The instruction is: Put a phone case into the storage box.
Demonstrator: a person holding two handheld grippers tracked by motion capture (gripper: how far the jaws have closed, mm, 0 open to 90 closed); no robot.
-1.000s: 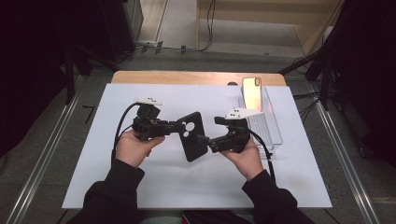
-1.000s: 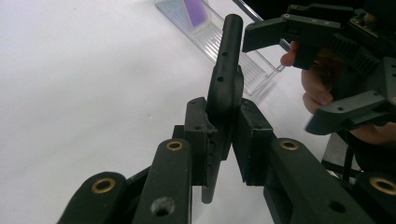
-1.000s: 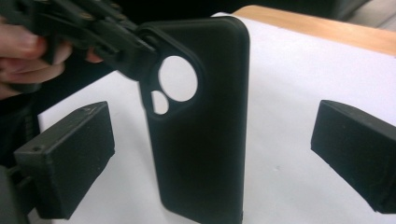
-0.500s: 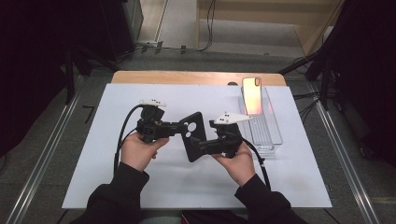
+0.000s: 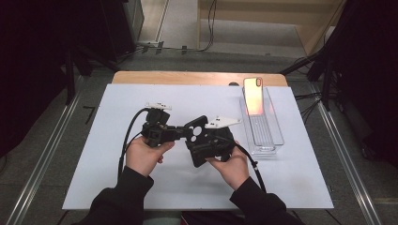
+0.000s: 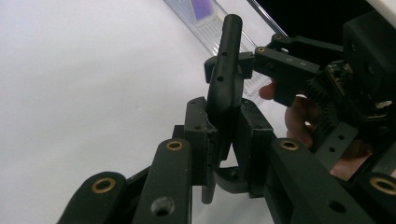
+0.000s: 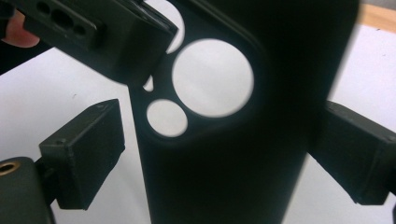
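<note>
Black phone case [image 5: 199,140] held above the white desk [image 5: 94,173]: the left claw [image 6: 224,135] clamps its edge, while the right claw [image 7: 219,154] straddles it, pads apart.

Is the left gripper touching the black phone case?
Touching. In the left gripper view, the left gripper has both jaws pressed against the edge of the black phone case.

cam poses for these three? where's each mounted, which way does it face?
High view: above the person's side, facing forward and down on the table; forearms and both hands show.
Left gripper view: on the left tool, along its jaws clamping the black phone case.
Right gripper view: on the right tool, jaws straddling the case.
Shared: the case in all three.
</note>
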